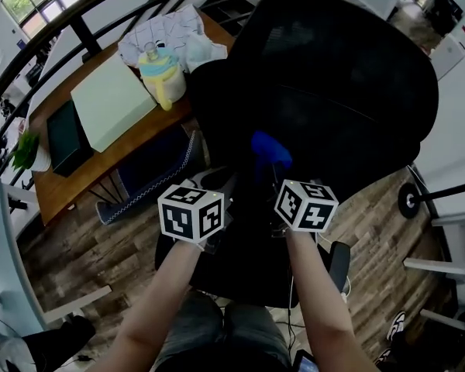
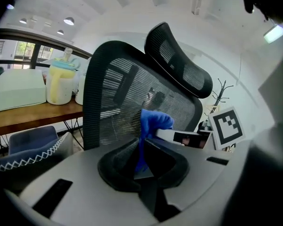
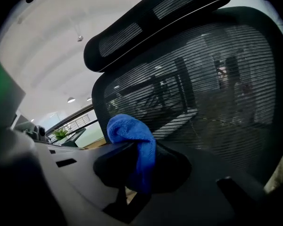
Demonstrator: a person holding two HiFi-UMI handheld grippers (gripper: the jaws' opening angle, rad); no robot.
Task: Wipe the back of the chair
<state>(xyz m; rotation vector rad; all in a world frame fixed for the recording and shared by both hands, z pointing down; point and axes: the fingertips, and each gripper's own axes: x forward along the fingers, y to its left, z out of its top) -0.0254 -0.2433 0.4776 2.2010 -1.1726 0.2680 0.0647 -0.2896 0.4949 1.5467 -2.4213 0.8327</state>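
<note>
Blue cloth (image 3: 131,128) in right gripper (image 3: 140,168) jaws

No legible txt or nos. (anywhere)

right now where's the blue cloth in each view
Head view: blue cloth near centre, slightly right.
Left gripper view: centre of the picture, just above the jaws.
Right gripper view: lower left of centre, clamped in the right gripper.
Shared landmark: the black mesh chair back, right behind it in all three.
</note>
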